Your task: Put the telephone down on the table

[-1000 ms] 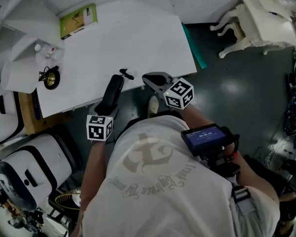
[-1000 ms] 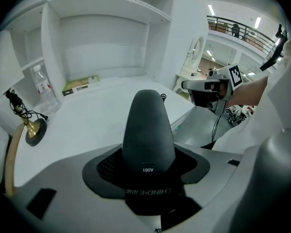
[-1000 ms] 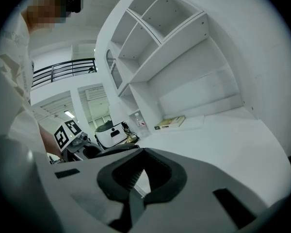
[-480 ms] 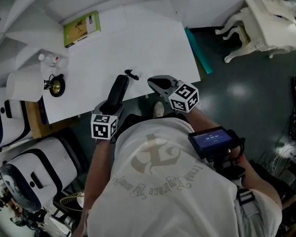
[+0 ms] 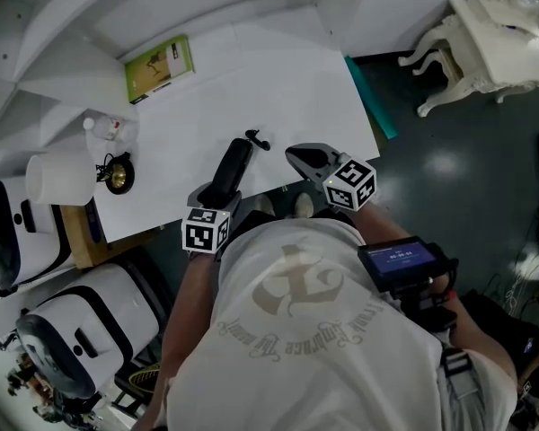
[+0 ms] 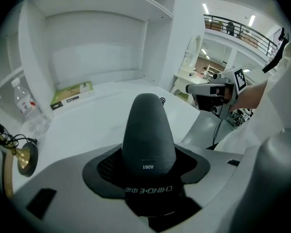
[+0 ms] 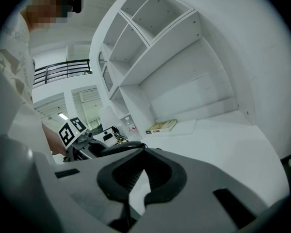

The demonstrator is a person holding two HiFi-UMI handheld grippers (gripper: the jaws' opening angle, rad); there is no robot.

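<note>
Where the telephone is: black telephone (image 5: 231, 171) handset, clamped in the left tool (image 5: 216, 199), far end out over the near edge of the white surface (image 5: 278, 88); contact with the surface cannot be told.
Telephone markings: "A061" in small white print on the rounded end; below it "CHINO-E" with two Chinese characters, upside down in the left gripper view.
Telephone cord: short black curl (image 5: 256, 139) at the handset's far tip, over the surface.
Left tool: jaws set wide, pads pressed on either side of the handset's body; black-and-white marker cube (image 5: 205, 230) behind them.
Right tool (image 5: 304, 158): jaws together at the tips, nothing between them; beside the handset, over the surface's near edge.
Book (image 5: 159, 67): green cover, flat at the far left corner of the surface; print too small to read.
Bottle (image 5: 108, 128): clear plastic, on the shelf left of the surface.
Brass object (image 5: 117, 176): round, with a black cord, near the bottle.
Screen device (image 5: 400, 260): on the right forearm; figures unreadable.
Shirt (image 5: 296, 330): pale, curved lettering, illegible.
</note>
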